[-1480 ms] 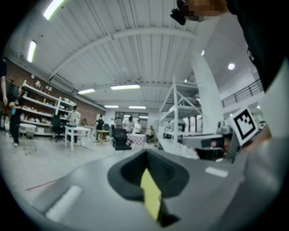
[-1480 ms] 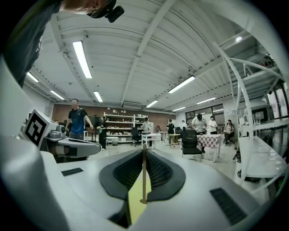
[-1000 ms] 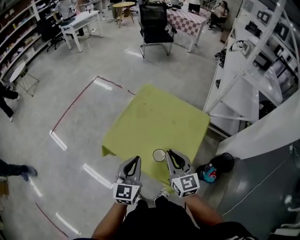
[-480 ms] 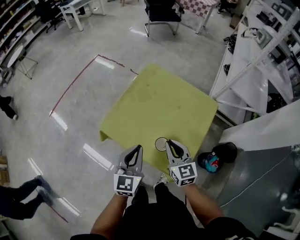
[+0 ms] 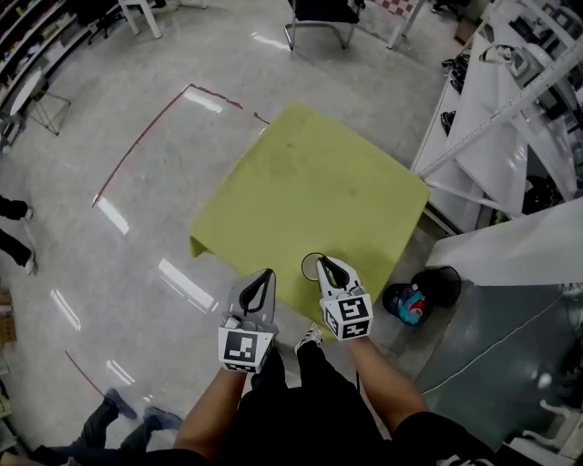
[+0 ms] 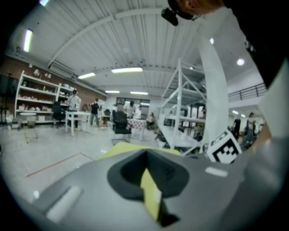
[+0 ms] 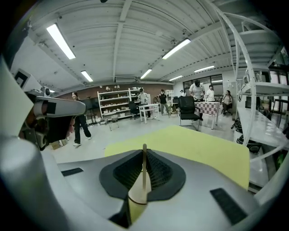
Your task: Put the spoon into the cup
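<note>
since 1 s ago: head view tipped lower, chair (image 5: 321, 11) cut at top; right gripper (image 5: 322, 261) closer beside cup (image 5: 312, 265) on yellow table (image 5: 319, 173) | right gripper view alone shows: wooden spoon (image 7: 143, 176) clamped edge-on between its jaws; cup unseen there | left gripper (image 5: 267, 273): jaws together, empty, at table's near edge

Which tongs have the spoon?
The right tongs: a wooden spoon is pinched between them. The left tongs are closed with nothing in them.

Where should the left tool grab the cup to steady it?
Probably across its side wall, from the near-left: the cup stands upright at the table's near edge, mouth up, and the right tool, holding the spoon, crowds its right side.
</note>
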